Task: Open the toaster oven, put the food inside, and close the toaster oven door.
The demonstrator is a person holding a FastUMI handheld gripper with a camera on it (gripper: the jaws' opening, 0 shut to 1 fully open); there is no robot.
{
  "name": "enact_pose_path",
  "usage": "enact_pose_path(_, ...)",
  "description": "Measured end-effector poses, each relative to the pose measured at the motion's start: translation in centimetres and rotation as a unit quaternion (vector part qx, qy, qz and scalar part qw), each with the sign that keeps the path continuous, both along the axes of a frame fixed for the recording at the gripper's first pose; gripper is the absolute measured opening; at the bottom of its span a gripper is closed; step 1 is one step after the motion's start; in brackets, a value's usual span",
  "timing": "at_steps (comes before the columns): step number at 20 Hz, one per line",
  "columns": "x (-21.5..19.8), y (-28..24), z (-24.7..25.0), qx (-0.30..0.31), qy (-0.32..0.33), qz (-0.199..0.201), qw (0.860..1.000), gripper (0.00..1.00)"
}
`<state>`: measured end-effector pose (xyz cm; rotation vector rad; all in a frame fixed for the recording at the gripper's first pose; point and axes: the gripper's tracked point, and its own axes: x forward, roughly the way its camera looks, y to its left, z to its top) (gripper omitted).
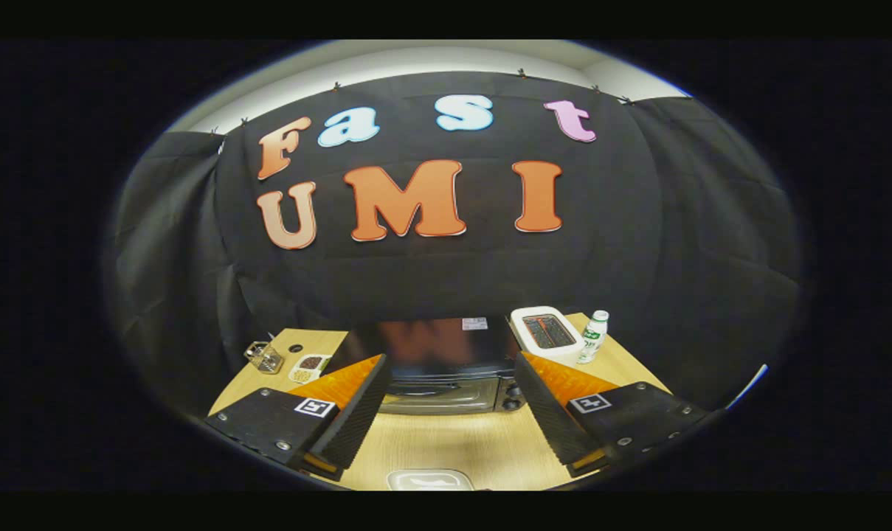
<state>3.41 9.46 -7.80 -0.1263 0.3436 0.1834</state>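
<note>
While you hold the gripper point(446, 413) high and back from the table point(446, 446), its 2 fingers stand wide apart with nothing between them, which leaves you a clear look straight down the gap at the toaster oven point(438, 365). That oven sits at the far middle of the table, just beyond the fingertips, with its door point(431, 394) shut and upright and its knobs point(512, 394) to the right of the glass.

Near you, below the fingers, a white plate point(429, 480) lies on the table edge; I judge it carries the food, but too little of it shows to tell. A shut door with a plate outside fits the stage ahead of loading; if the plate turns out bare, it fits a finished job just as well.

To the right of the oven a white toaster point(547, 332) and a small bottle point(593, 336) stand close together, clear of the door's swing. At the far left lie a small metal object point(263, 357) and a little dish point(310, 366).
</note>
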Motion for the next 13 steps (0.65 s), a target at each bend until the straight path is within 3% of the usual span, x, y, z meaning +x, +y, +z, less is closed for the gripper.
enact_pose_path(8,-0.5,-0.8,5.7,0.022,-0.031,0.018,0.999,0.99)
enact_pose_path(13,0.7,-1.8,8.3,0.042,-0.055,0.003,0.998,0.99)
